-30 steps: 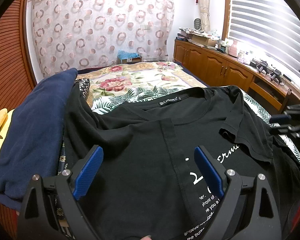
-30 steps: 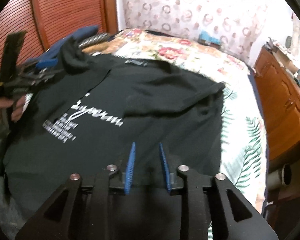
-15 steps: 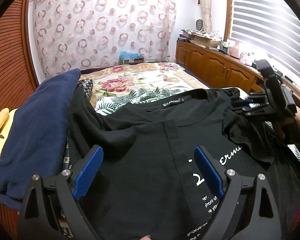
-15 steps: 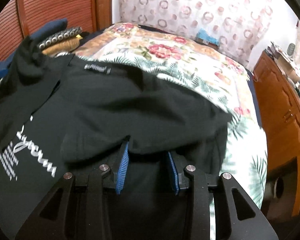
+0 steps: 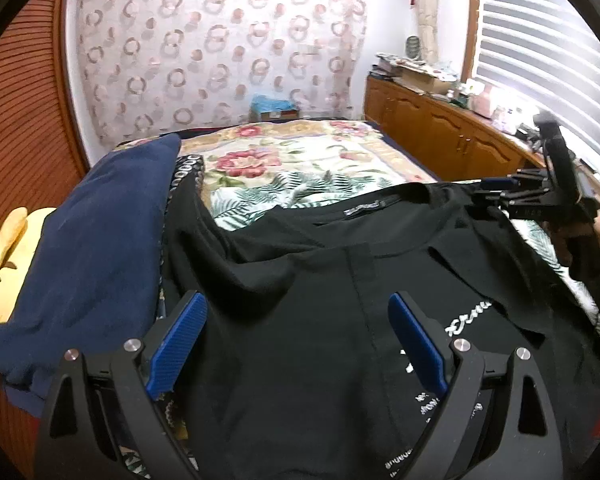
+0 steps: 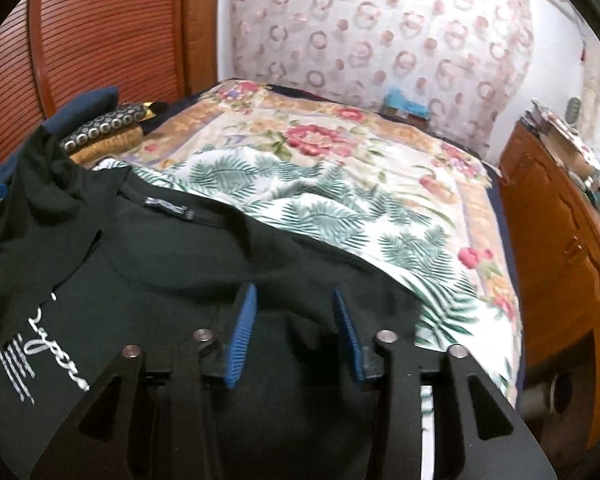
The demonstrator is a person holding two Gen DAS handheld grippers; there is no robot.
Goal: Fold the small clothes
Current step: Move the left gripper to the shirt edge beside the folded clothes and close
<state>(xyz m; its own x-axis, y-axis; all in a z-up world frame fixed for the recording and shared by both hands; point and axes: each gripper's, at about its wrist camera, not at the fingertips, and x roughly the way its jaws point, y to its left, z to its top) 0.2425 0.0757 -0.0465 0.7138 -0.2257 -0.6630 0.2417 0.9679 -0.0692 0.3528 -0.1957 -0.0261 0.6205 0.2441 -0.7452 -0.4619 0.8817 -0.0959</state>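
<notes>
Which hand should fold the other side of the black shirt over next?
Probably the right. The right gripper sits over the unfolded side of the black T-shirt, jaws just opened, nothing pinched. The left gripper hovers wide open above the side whose sleeve is already folded in.

Daylight glares through the blinds (image 5: 548, 52) at right; fisheye edges curve darkly, and the right view blurs slightly.

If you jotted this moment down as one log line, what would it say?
left gripper: open over black T-shirt | right gripper: jaws just opening, nothing pinched, at shirt's right side | shirt partly folded on floral bedspread
</notes>
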